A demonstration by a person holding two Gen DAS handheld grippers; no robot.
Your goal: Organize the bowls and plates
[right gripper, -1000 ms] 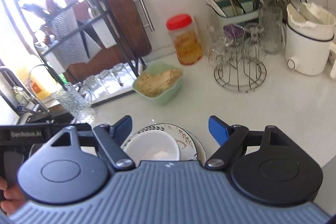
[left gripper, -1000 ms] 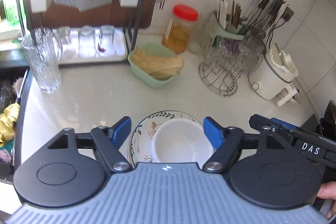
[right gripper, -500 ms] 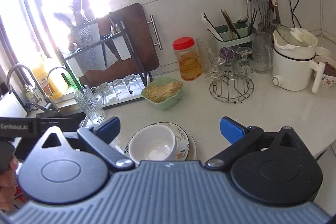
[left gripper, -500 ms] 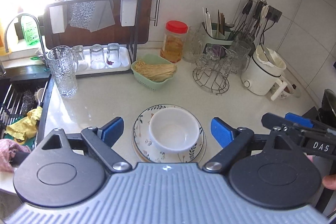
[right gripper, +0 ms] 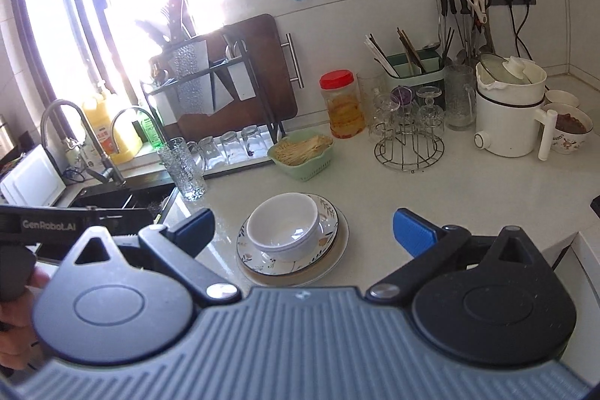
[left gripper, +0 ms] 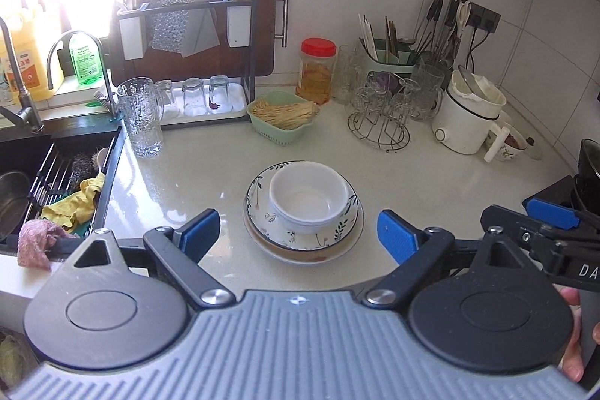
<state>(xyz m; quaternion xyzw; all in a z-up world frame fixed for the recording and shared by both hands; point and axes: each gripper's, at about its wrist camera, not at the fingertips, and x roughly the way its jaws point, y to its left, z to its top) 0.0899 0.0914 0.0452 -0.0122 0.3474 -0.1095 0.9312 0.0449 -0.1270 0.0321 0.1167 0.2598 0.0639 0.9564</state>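
Two white bowls [left gripper: 308,198], nested, sit on a stack of plates [left gripper: 303,231] in the middle of the pale counter [left gripper: 431,182]; the top plate is flower-patterned with plainer ones beneath. Both tools hang above and short of the stack, touching nothing. The left gripper [left gripper: 298,231] has its blue pads spread wide with nothing between them, and the right gripper [right gripper: 303,225] is likewise wide apart and empty.

The stacking looks largely done, so the step in hand is probably either a final check or lifting the pile away. To lift well, each gripper should likely come in low from opposite sides and pinch the plate rims, keeping the pile level so the bowls do not slide.

Behind the stack stand a green basket [left gripper: 282,119], a tall textured glass [left gripper: 140,117], a wire glass rack [left gripper: 378,122], a red-lidded jar [left gripper: 317,70] and a white kettle [left gripper: 467,117]. None blocks a near-side approach; the sink [left gripper: 52,182] edge lies close on the left.
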